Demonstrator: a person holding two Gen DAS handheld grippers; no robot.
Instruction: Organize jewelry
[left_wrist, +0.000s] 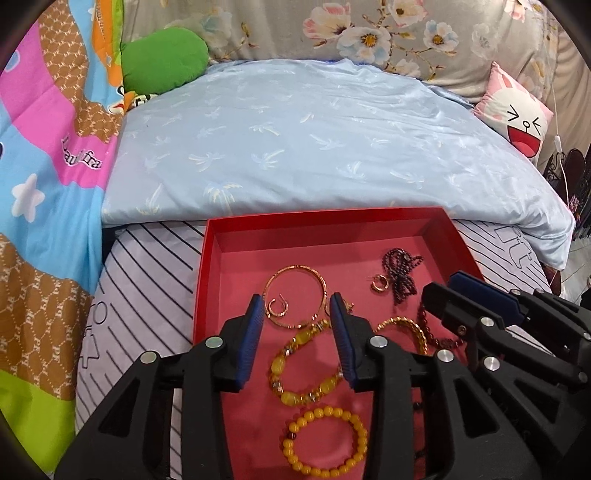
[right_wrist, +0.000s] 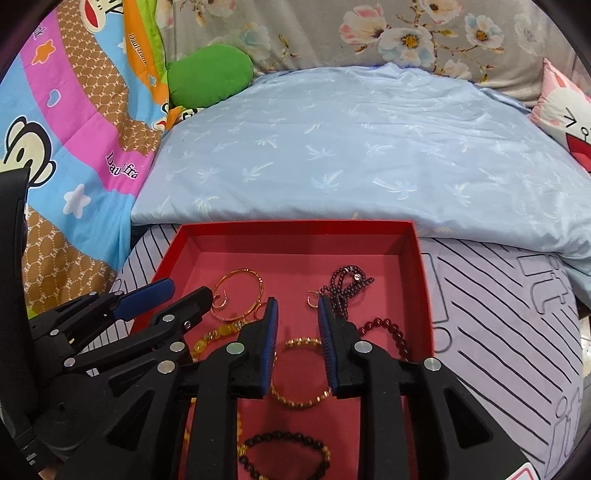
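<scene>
Tray: a red tray sits on the striped sheet, just in front of a pale blue quilt.
Left gripper: the left gripper hovers over the tray with jaws spread, nothing pinched (blue pads clear of everything).
Right gripper: the right gripper is the same, jaws apart, empty.
Jewelry: all inside the tray. A thin gold bangle with a small hoop earring in its ring, a yellow stone bracelet, a yellow bead bracelet nearest the camera.
Right side: dark bead necklace bunched up, red bead bracelet, gold chain bracelet, dark bead bracelet.
</scene>
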